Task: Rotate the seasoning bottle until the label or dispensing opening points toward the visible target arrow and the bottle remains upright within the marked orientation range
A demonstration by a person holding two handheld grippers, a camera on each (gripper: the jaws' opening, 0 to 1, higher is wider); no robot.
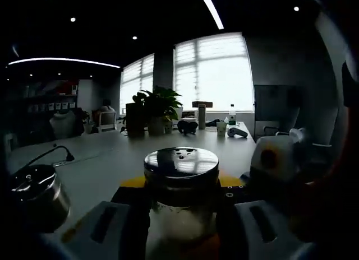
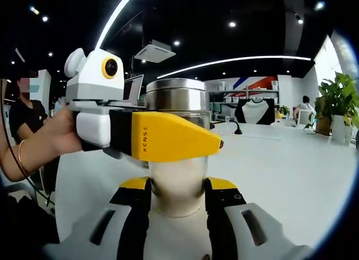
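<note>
The seasoning bottle (image 1: 180,176) stands upright on the white table (image 1: 106,165). It has a glass body holding white seasoning and a shiny steel lid (image 2: 177,94). In the left gripper view it sits between my left gripper's (image 1: 180,218) jaws, which press on its sides. From the opposite side my right gripper (image 2: 178,188) closes its yellow-tipped jaws on the lower glass. Those yellow fingertips (image 1: 231,180) peek out behind the bottle. In the right gripper view, the left gripper's yellow jaw crosses the front of the bottle, held by a person's hand (image 2: 56,138).
A second steel-lidded jar (image 1: 33,193) stands close by on the left, with a small microphone (image 1: 67,155) behind it. Potted plants (image 1: 160,108), bottles and small items line the table's far end by the windows. A person (image 2: 19,120) sits at the left.
</note>
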